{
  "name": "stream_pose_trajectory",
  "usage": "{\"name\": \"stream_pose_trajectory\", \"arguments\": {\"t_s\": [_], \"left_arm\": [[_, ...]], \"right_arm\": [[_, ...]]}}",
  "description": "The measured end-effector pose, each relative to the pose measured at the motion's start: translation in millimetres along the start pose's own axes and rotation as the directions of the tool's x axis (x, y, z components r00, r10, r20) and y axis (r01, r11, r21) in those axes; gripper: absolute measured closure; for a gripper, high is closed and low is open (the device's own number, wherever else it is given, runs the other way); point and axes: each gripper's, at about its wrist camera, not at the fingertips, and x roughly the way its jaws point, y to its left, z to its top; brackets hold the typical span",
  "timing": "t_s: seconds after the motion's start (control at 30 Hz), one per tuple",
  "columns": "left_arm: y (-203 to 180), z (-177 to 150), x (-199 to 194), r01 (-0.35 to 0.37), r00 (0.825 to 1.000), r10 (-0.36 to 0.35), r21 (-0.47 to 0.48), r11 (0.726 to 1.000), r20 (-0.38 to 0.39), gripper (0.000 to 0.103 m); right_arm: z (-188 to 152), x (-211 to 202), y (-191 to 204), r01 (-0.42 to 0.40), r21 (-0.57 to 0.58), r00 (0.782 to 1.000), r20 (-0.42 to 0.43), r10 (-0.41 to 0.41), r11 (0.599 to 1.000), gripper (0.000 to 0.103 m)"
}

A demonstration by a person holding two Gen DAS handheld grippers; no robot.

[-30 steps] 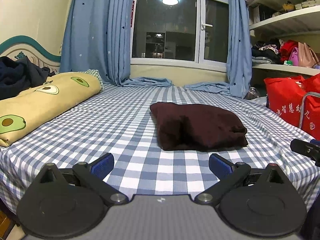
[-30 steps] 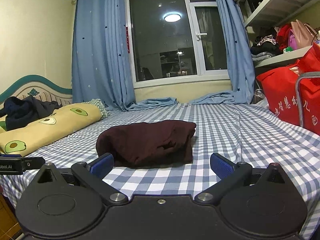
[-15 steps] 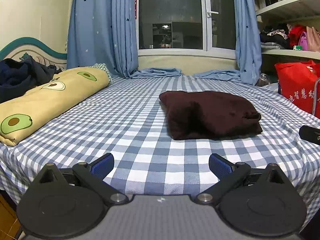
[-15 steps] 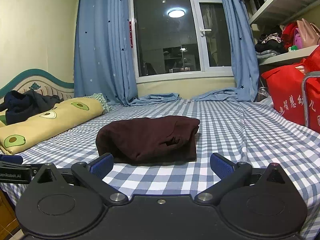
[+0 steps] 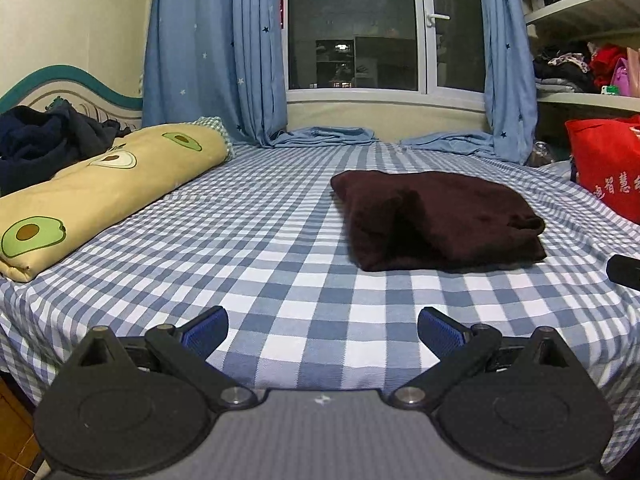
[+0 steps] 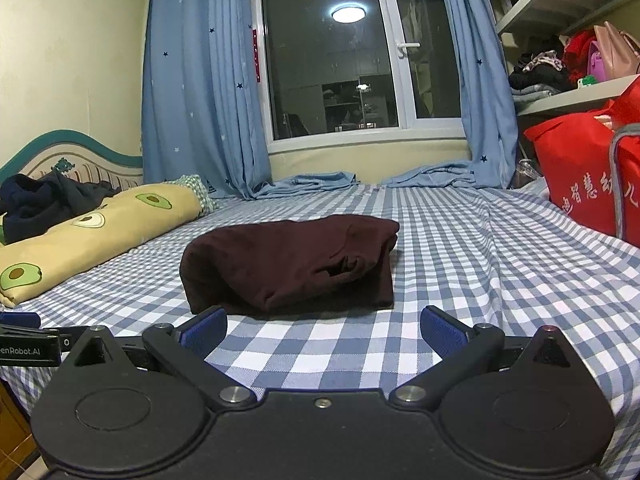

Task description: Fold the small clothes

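Note:
A dark maroon garment point(image 5: 436, 220) lies folded in a compact bundle on the blue checked bedsheet point(image 5: 256, 248); it also shows in the right wrist view point(image 6: 292, 264). My left gripper point(image 5: 323, 330) is open and empty, low over the bed's near edge, to the left and short of the garment. My right gripper point(image 6: 323, 328) is open and empty, just in front of the garment, not touching it. The right gripper's tip point(image 5: 624, 272) shows at the right edge of the left wrist view, and the left gripper's body point(image 6: 28, 350) at the left edge of the right wrist view.
A yellow avocado-print pillow point(image 5: 96, 188) lies along the left side, with dark clothes point(image 5: 44, 140) piled by the headboard. A red bag point(image 6: 588, 176) stands at the right. Blue curtains point(image 6: 200, 92) and a window are behind the bed. Shelves point(image 6: 568, 92) hold bags and clothes.
Both grippers have drawn back and tilted slightly, so the garment sits a bit farther off in each view. The garment has not moved. Both jaws stay open.

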Motion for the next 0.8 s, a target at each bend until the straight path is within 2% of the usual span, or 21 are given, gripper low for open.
{"name": "stream_pose_trajectory", "arguments": {"t_s": [0.8], "left_arm": [[5,2,32,-0.016,1.000,0.015,-0.014,1.000,-0.027,0.001]], "right_arm": [[-8,43,3,-0.006,0.004,0.998,-0.064,0.007,1.000,0.000]]}}
